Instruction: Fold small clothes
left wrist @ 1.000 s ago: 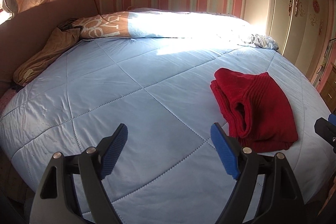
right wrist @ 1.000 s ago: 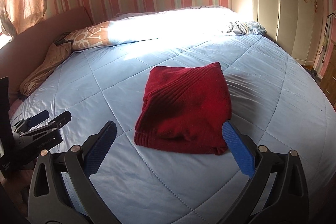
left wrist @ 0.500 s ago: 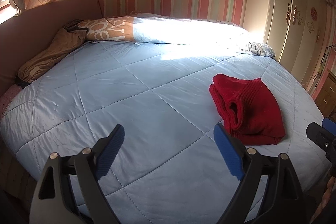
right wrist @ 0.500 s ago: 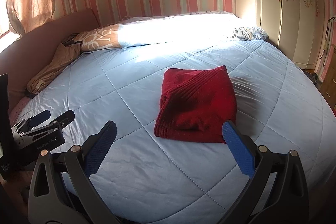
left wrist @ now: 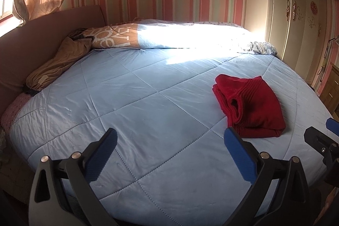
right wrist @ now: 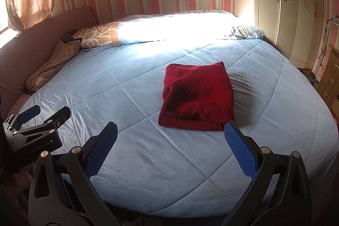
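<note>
Red knit, folded into a thick square, is the small garment point(left wrist: 252, 107) on the blue quilted bed point(left wrist: 127, 99), lying toward the bed's right side and nearer its foot edge than the pillows. From the left wrist view, the left gripper point(left wrist: 169, 154) hangs over the foot edge with its jaws just opened wide and nothing between them; the right pad sits just short of the garment's near corner without touching it. The open mouth of the fold faces left here, so a careless sweep from that side could catch a layer and pull the bundle apart. A brown cloth point(left wrist: 55, 65) lies bunched at the far left corner by the headboard, well apart.

From the right wrist view, the right gripper point(right wrist: 170, 145) also stands with jaws spread and empty, the red garment point(right wrist: 197, 96) just beyond its right pad. Slippery-looking quilt fabric could let the bundle slide if nudged. Plenty of bare quilt surrounds it on all sides; the left gripper point(right wrist: 40, 118) sits low at the bed's near left edge, clear of it. The wardrobe point(right wrist: 296, 3) stands past the bed's right edge.
</note>
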`<state>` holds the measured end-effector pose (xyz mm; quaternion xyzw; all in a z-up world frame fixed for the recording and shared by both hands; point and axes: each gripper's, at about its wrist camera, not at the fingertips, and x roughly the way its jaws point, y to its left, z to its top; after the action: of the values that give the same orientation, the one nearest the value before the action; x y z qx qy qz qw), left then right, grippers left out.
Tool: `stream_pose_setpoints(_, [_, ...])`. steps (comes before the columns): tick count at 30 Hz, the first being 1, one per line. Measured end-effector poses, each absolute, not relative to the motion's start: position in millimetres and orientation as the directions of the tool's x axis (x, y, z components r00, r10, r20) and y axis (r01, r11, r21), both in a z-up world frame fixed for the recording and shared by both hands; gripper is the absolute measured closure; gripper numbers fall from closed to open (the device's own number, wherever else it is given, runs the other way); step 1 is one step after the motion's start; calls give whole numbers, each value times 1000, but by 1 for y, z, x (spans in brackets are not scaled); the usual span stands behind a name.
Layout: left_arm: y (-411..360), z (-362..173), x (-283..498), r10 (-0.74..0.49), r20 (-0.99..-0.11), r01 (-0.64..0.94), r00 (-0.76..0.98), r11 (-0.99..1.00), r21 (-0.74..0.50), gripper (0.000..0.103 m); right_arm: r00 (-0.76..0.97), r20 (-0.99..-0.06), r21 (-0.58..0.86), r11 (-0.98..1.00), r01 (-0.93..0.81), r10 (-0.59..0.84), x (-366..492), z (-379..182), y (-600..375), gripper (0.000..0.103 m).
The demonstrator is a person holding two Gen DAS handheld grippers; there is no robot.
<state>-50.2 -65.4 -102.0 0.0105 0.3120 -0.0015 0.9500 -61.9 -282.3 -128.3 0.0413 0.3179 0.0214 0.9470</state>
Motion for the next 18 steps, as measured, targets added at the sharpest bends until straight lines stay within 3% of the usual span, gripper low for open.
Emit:
stream_pose_setpoints(8, [-47,-100,-45,48,-585,-48,809,999,15,2,806,-590,89,996,-6,57,-57,-125,-274,3])
stream_pose_setpoints(18, [-50,-106,-50,-1,-609,-11,793,1000,-17,2,801,-596,77,997,-22,64,-61,-128,-263,3])
